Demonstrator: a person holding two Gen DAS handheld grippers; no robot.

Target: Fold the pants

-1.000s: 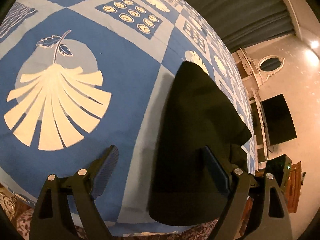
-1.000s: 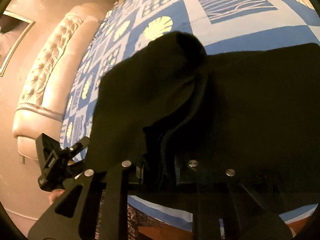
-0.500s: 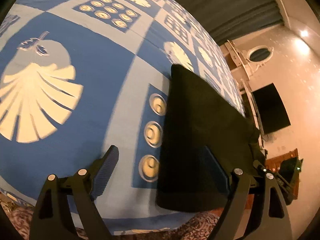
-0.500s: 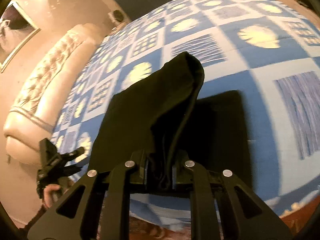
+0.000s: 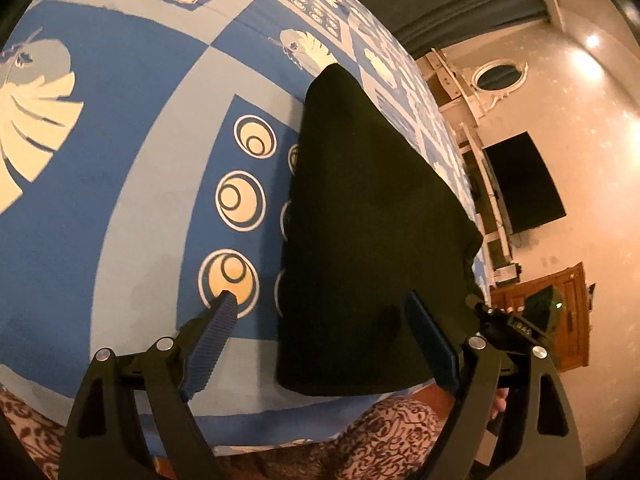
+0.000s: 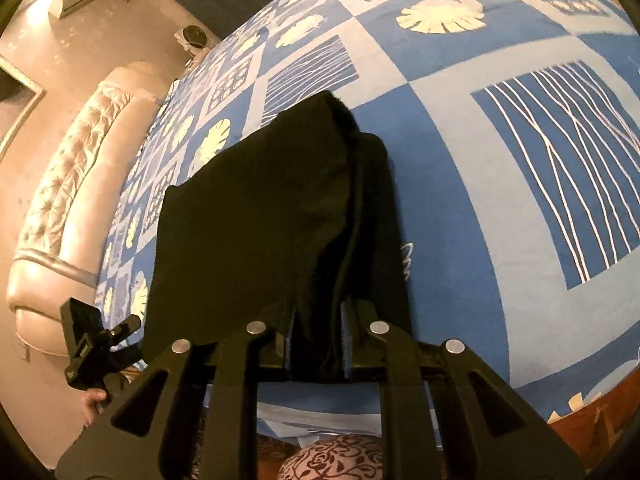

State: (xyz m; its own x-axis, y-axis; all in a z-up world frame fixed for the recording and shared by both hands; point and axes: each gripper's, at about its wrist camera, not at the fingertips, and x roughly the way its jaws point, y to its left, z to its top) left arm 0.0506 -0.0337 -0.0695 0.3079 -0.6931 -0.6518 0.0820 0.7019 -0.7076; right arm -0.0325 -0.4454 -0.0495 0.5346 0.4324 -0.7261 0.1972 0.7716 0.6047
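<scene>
The black pants (image 5: 368, 240) lie folded on the blue patterned bed cover (image 5: 132, 128), near its front edge. My left gripper (image 5: 320, 312) is open and empty just above the pants' near left edge, one finger over the cover, the other over the cloth. My right gripper (image 6: 316, 320) is shut on the pants (image 6: 256, 216), pinching a bunched fold of cloth between its pads at the near right edge. The cloth rises in a ridge from the jaws toward the far corner.
The bed cover (image 6: 500, 160) stretches far and right. A tufted cream headboard (image 6: 68, 168) stands at the left. A dark TV (image 5: 520, 184) and a wooden cabinet (image 5: 560, 312) stand off the bed's right side. A patterned skirt (image 5: 380, 436) hangs below the front edge.
My right gripper has drawn the pinched fold back toward the front edge, and the folded stack looks narrower. My left gripper has shifted right along the bed, staying open.
</scene>
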